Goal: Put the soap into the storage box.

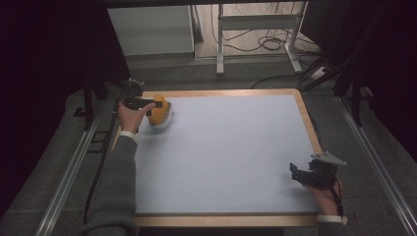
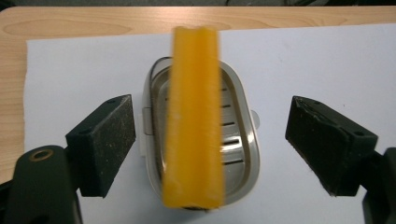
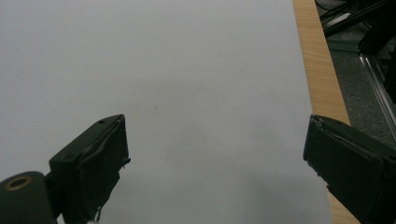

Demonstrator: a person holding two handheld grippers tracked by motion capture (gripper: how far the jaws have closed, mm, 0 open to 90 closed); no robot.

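left gripper view has the orange soap bar standing on its narrow edge in the clear soap dish, right between the jaws of the left gripper, and both pads are clear of it with daylight on each side, so it's let go, nothing pinched. in the high view that dish sits near the far left corner of the white mat, still on the mat, just inside the wooden table edge

handling guess: the bar looks stiff and fairly light, but waxy-smooth, so probably slippery, and balanced on edge like that it could tip over with a nudge. i'd pinch it across the two broad flat faces, around mid-height, not the ends. the dish looks like thin hard plastic with a slotted drain insert, so light and easy to shove around

right gripper is idle at the near right corner of the mat, jaws spread wide over bare mat in the right gripper view

no brand, label or lettering that i can read anywhere, and the soap face is a bit blurred
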